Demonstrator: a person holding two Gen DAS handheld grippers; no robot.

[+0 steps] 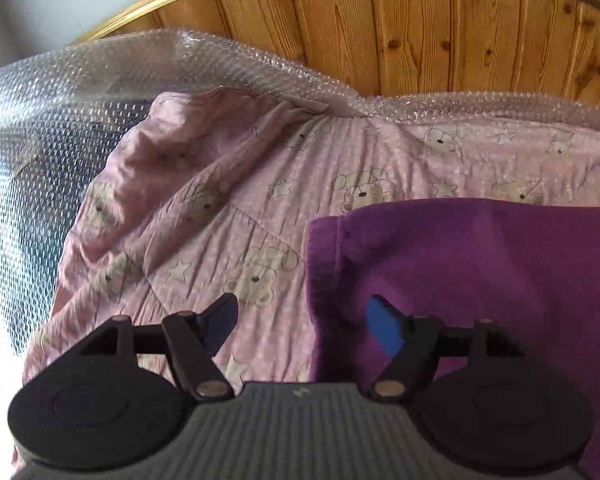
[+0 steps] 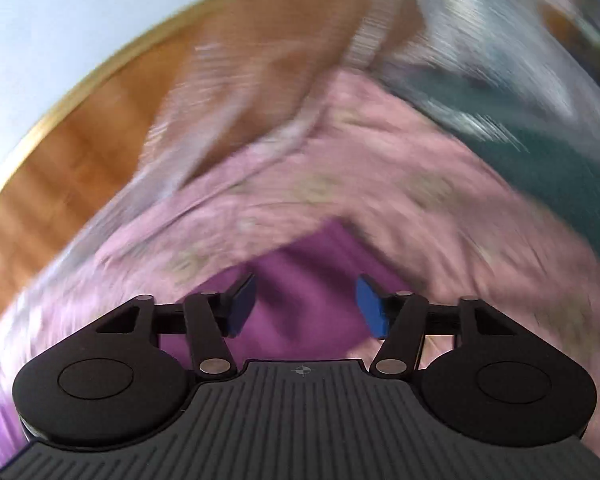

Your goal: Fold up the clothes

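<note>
While no writing shows, left gripper (image 1: pixel 302 326) jaws spread, right gripper (image 2: pixel 306 306) jaws spread, purple garment (image 1: pixel 480 280) beneath.

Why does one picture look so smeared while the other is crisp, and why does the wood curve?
Right wrist view: motion blur streaks the pink bedding and purple garment; only the right gripper itself stays sharp. Left wrist view: crisp, with daylight glare on the bubble wrap; the fisheye lens bows the wooden headboard.
</note>
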